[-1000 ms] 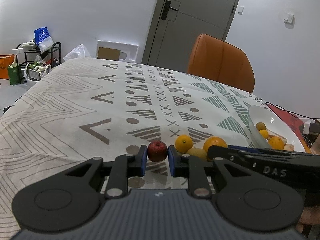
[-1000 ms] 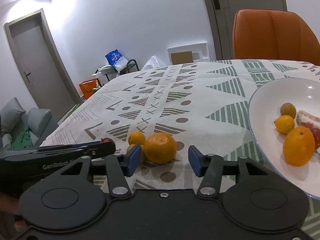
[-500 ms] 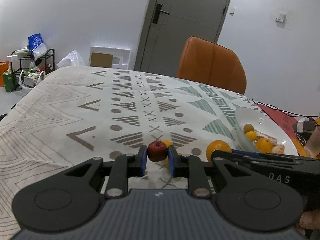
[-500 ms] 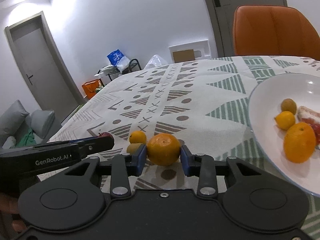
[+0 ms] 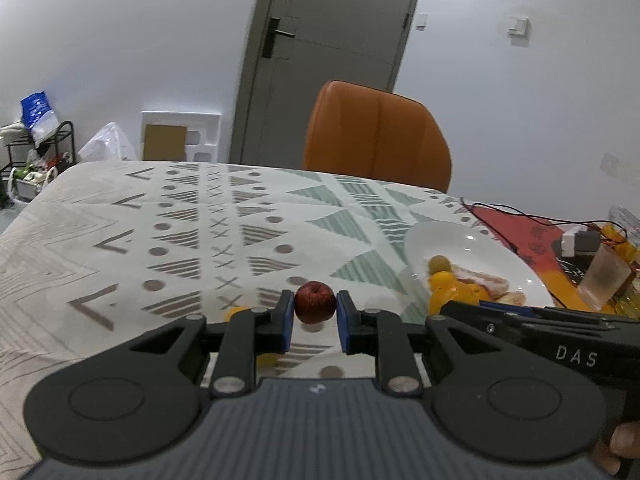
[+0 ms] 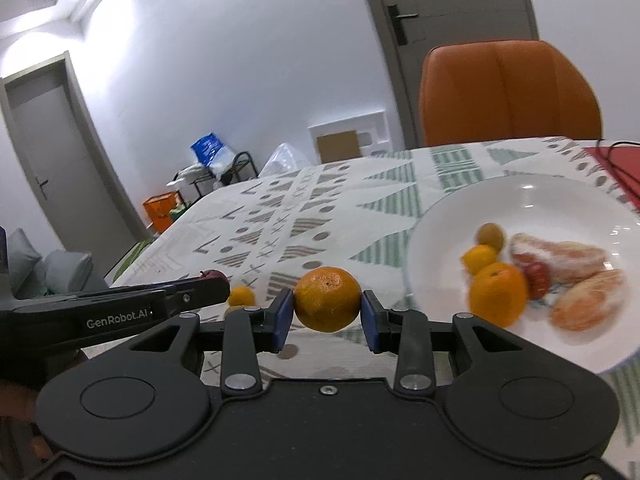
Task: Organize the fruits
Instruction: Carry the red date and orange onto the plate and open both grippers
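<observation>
- The left gripper (image 5: 315, 316) sits at lower centre of the left wrist view, its blue pads pressed against both sides of a small red apple (image 5: 315, 302), which is lifted clear of the cloth.
- The right gripper (image 6: 327, 314) sits at lower centre of the right wrist view, its pads clamped on either side of an orange (image 6: 327, 298), also held above the cloth.
- In the right wrist view the left gripper's side reaches in from the left edge, the red apple showing at its tip, left of the held orange.
- Just beyond, left of centre, a small yellow-orange fruit (image 6: 241, 295) lies on the patterned tablecloth (image 6: 304, 204), between the two grippers.
- To the right of the held orange, a white plate (image 6: 532, 196) fills the right middle of the frame; it holds another orange (image 6: 498, 294), two small yellow fruits, a small red fruit and peeled pale segments, all blurred.
- In the left wrist view the same plate (image 5: 460, 236) lies right of the apple, partly behind the right gripper's black body.
- An orange chair (image 5: 378, 136) stands at the table's far edge, upper centre, in front of a grey door (image 5: 332, 40).
</observation>
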Available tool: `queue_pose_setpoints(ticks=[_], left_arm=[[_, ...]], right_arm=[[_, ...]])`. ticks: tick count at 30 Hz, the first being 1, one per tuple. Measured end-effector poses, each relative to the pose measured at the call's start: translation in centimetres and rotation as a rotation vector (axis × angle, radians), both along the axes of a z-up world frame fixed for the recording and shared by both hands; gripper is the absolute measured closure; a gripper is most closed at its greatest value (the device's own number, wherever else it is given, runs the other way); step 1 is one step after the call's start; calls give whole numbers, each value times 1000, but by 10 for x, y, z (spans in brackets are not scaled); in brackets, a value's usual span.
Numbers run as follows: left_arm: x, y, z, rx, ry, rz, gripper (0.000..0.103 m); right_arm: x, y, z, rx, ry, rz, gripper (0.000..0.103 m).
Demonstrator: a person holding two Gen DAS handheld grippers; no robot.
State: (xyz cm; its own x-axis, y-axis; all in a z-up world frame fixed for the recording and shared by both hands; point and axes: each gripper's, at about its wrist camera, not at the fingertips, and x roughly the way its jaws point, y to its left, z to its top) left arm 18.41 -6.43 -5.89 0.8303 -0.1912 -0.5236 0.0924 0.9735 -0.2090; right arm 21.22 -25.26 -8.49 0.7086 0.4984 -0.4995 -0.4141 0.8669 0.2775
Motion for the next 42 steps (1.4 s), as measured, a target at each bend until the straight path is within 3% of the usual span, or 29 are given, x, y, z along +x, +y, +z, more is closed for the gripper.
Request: queue_pose_setpoints(ticks=[25,30,42], left_arm=[[16,-63,5,35,-16,-113,82],[23,-75,3,48,-14,-137,82],[36,-99,5,70,-24,-171,82]], right_arm=[[-13,-77,4,15,-21,-155,68],[-13,-92,0,15,-19,-218,61],[-16,-110,-3,54,-16,-220,61]])
